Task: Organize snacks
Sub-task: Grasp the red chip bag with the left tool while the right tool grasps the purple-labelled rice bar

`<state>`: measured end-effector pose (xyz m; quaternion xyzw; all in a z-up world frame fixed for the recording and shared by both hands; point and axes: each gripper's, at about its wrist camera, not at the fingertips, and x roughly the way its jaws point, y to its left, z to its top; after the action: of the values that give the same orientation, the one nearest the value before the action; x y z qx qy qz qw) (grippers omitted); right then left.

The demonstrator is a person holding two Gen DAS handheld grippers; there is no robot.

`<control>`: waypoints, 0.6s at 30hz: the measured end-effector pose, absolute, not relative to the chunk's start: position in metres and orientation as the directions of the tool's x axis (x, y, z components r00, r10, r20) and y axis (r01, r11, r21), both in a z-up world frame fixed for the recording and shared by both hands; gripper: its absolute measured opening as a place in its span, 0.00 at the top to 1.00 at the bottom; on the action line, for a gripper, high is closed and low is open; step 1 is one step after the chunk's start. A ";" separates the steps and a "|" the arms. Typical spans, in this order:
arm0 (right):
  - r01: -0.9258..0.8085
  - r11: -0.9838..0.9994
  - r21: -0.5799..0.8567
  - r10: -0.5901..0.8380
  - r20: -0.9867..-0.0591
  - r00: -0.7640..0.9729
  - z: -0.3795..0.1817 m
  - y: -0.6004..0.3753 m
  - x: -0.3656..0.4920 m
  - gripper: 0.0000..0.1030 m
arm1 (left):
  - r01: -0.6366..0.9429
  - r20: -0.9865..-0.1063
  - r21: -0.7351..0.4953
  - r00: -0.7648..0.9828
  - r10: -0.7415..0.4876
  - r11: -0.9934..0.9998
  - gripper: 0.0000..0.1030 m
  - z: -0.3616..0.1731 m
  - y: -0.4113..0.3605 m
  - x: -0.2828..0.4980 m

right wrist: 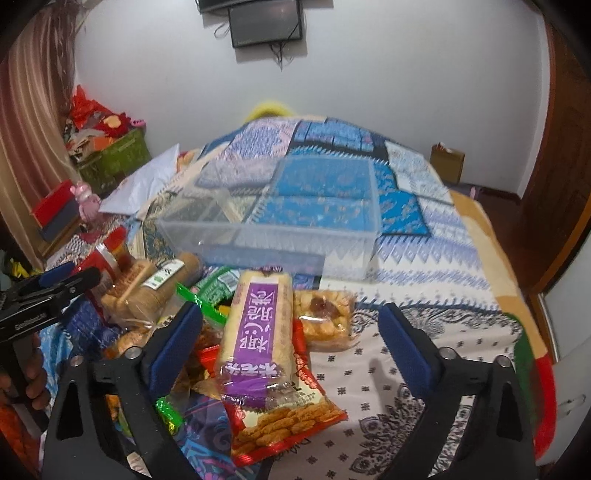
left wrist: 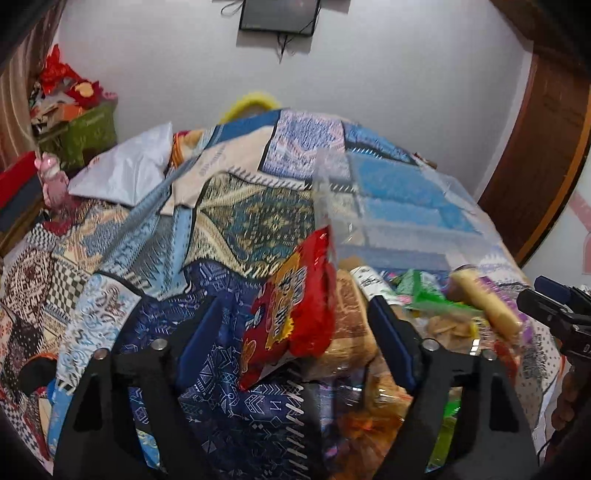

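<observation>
Jaws of left gripper (left wrist: 295, 332) spread around red snack packet (left wrist: 291, 317), untouched; right gripper (right wrist: 291, 343) wide astride purple-labelled packet (right wrist: 255, 328) on bed (right wrist: 424, 295), gripping nothing.

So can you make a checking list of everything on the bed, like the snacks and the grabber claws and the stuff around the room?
Surface: patchwork bedspread, rumpled at its left side.
Job's things: snack pile in front of empty clear plastic box; purple-label packet on top; red packet standing up.
Clutter: white bag.
Grippers: left gripper open around red packet, not pressing; right gripper open over purple-label packet.
Cables: wires dangling under wall screen.
Surroundings: green crate, curtain, wooden door.
</observation>
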<state>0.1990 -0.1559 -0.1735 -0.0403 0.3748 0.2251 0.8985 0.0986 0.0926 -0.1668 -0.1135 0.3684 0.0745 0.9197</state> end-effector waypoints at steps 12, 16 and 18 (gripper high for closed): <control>-0.489 0.862 0.138 0.416 -0.744 0.524 -0.199 -0.139 0.216 0.40 | -0.268 -0.697 -0.157 0.712 0.086 0.951 0.54 -0.183 0.103 0.115; -0.487 0.858 0.162 0.426 -0.753 0.501 -0.203 -0.141 0.219 0.55 | -0.278 -0.697 -0.159 0.711 0.092 0.947 0.69 -0.183 0.105 0.119; -0.484 0.860 0.159 0.422 -0.755 0.502 -0.203 -0.142 0.219 0.59 | -0.285 -0.702 -0.153 0.705 0.099 0.946 0.71 -0.183 0.105 0.120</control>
<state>0.2192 -0.1422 -0.2029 -0.0368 0.4250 0.2617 0.8657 0.1202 0.1051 -0.1829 -0.1259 0.3694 0.1048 0.9147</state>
